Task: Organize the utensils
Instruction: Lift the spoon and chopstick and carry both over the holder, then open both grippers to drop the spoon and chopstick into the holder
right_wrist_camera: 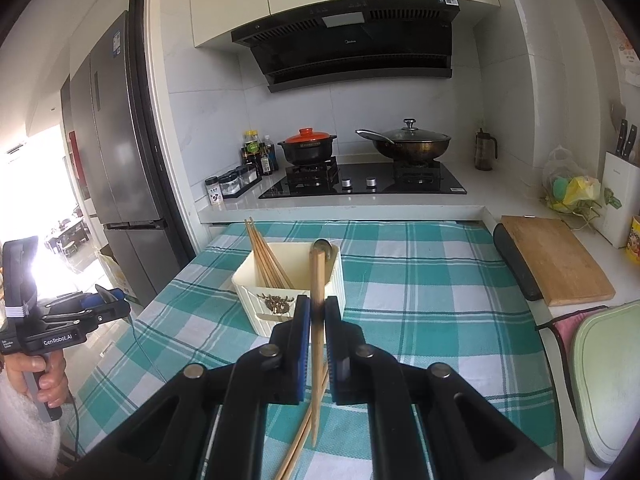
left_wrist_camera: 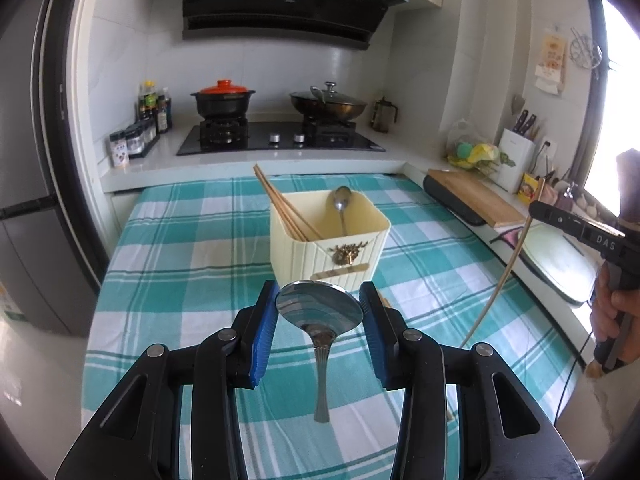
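Observation:
A cream utensil box (left_wrist_camera: 330, 250) stands on the green checked tablecloth (left_wrist_camera: 180, 248); it holds several chopsticks (left_wrist_camera: 282, 208) and a metal spoon (left_wrist_camera: 342, 206). My left gripper (left_wrist_camera: 319, 300) is shut on a large metal spoon (left_wrist_camera: 319, 312), bowl up and handle hanging down, just in front of the box. My right gripper (right_wrist_camera: 316, 312) is shut on a wooden chopstick (right_wrist_camera: 317, 320), held upright before the box (right_wrist_camera: 288, 288). A second chopstick (right_wrist_camera: 298, 440) crosses below it. The right gripper also shows in the left wrist view (left_wrist_camera: 536, 204), to the right of the box.
A stove (left_wrist_camera: 276, 138) with a red-lidded pot (left_wrist_camera: 223, 98) and a wok (left_wrist_camera: 328, 104) stands behind the table. A wooden cutting board (right_wrist_camera: 556, 260), a knife block (right_wrist_camera: 620, 200) and a pale green board (right_wrist_camera: 612, 380) lie on the right counter. A fridge (right_wrist_camera: 116, 152) is left.

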`<state>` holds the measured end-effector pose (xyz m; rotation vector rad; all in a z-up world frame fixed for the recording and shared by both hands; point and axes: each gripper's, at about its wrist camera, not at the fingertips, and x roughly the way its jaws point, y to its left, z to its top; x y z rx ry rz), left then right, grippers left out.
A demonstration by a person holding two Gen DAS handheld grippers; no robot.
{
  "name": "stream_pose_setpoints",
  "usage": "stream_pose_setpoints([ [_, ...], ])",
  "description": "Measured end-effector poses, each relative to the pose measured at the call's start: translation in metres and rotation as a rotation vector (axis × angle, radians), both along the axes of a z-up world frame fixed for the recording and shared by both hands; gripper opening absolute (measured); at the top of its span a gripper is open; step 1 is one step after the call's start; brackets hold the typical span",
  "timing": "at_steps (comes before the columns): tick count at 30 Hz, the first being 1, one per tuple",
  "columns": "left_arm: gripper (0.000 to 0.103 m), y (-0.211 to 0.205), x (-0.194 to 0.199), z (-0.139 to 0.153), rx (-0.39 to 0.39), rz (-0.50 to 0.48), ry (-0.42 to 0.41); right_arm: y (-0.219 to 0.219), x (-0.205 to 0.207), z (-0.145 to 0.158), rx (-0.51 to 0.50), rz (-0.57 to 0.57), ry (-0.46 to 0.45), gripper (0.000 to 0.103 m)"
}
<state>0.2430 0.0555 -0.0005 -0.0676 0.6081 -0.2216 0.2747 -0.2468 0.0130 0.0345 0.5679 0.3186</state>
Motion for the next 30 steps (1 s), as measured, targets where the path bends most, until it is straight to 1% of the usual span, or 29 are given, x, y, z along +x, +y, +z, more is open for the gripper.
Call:
stream_pose_setpoints([
  [4,0.041,0.002,0.003,0.012,-0.014,-0.006,-0.001,0.000,0.007,-0.003,0.005,-0.001,0.010,0.008],
  [6,0.041,0.002,0.007,0.026,-0.025,-0.017,-0.016,0.000,0.011,-0.001,0.007,0.000,0.009,0.008],
  [9,0.041,0.002,0.016,0.056,-0.044,-0.033,-0.059,0.002,0.023,0.008,0.007,0.000,-0.005,0.008],
  [12,0.041,0.003,0.032,0.087,-0.069,-0.035,-0.109,0.006,0.040,0.025,0.011,0.008,-0.034,0.008],
  [14,0.041,0.001,0.047,0.105,-0.075,-0.018,-0.149,0.013,0.053,0.041,0.009,0.018,-0.067,0.008],
  [16,0.041,0.001,0.067,0.118,-0.093,0.007,-0.186,0.023,0.068,0.057,0.001,0.029,-0.107,0.008],
  [18,0.041,0.002,0.087,0.125,-0.135,0.036,-0.211,0.032,0.083,0.071,0.008,0.027,-0.151,0.008],
  [21,0.041,0.005,0.116,0.122,-0.196,0.084,-0.233,0.045,0.105,0.081,0.035,0.015,-0.222,0.008],
  [23,0.041,0.004,0.137,0.112,-0.210,0.124,-0.226,0.054,0.119,0.078,0.039,0.007,-0.268,0.008],
  [24,0.041,0.004,0.147,0.104,-0.215,0.140,-0.210,0.059,0.127,0.074,0.038,0.005,-0.277,0.008],
  [26,0.041,0.004,0.169,0.085,-0.220,0.164,-0.151,0.070,0.148,0.057,0.013,0.008,-0.252,0.008],
  [30,0.041,0.007,0.204,0.045,-0.212,0.208,-0.017,0.085,0.191,0.011,-0.036,0.055,-0.113,0.008],
])
